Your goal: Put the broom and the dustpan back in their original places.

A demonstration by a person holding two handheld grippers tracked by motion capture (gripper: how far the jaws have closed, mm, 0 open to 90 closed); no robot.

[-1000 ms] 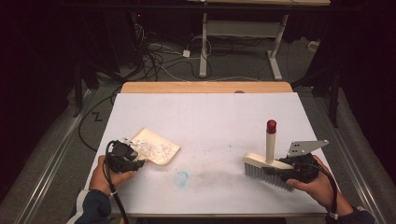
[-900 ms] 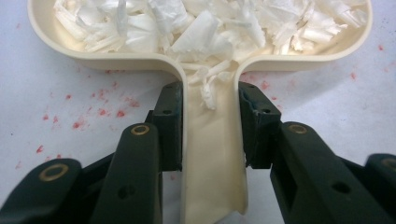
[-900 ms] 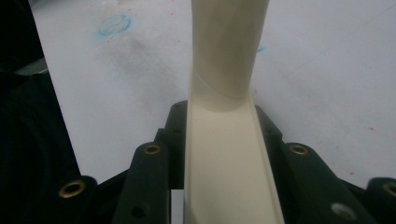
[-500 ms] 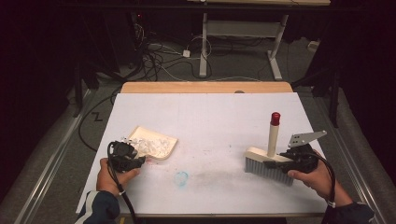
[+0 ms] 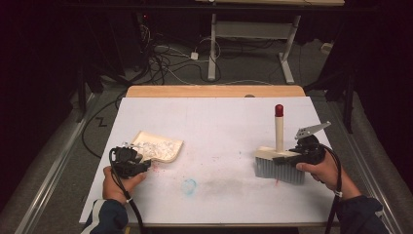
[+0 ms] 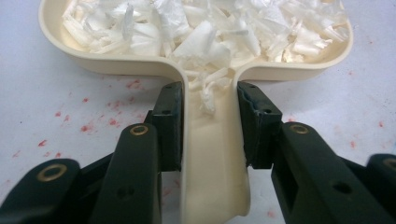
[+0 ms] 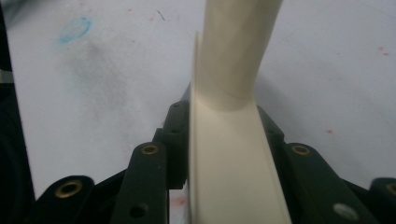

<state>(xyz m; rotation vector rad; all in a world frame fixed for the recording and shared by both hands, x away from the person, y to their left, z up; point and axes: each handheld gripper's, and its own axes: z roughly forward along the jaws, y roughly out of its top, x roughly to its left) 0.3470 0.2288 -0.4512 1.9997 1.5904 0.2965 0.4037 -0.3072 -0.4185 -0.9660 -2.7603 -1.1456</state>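
A cream dustpan [image 5: 159, 148] full of white paper shreds [image 6: 205, 28] lies on the white table [image 5: 214, 122] at the left. My left gripper [image 5: 141, 163] is shut on the dustpan's handle [image 6: 210, 154], one jaw on each side. At the right a hand brush [image 5: 278, 163] stands on its grey bristles, its cream handle with a red tip [image 5: 279, 110] pointing up. My right gripper [image 5: 285, 157] is shut on the brush's cream head [image 7: 229, 163].
A blue scribble [image 5: 189, 185] and a grey smudge [image 5: 229, 183] mark the table between the two tools, and small red specks [image 6: 84, 126] dot it near the dustpan. A wooden strip [image 5: 214, 91] runs along the far edge. Cables and desk legs lie on the floor beyond.
The brush has shifted a little to the right and away from the near edge in my right gripper. The dustpan and left gripper have barely moved.
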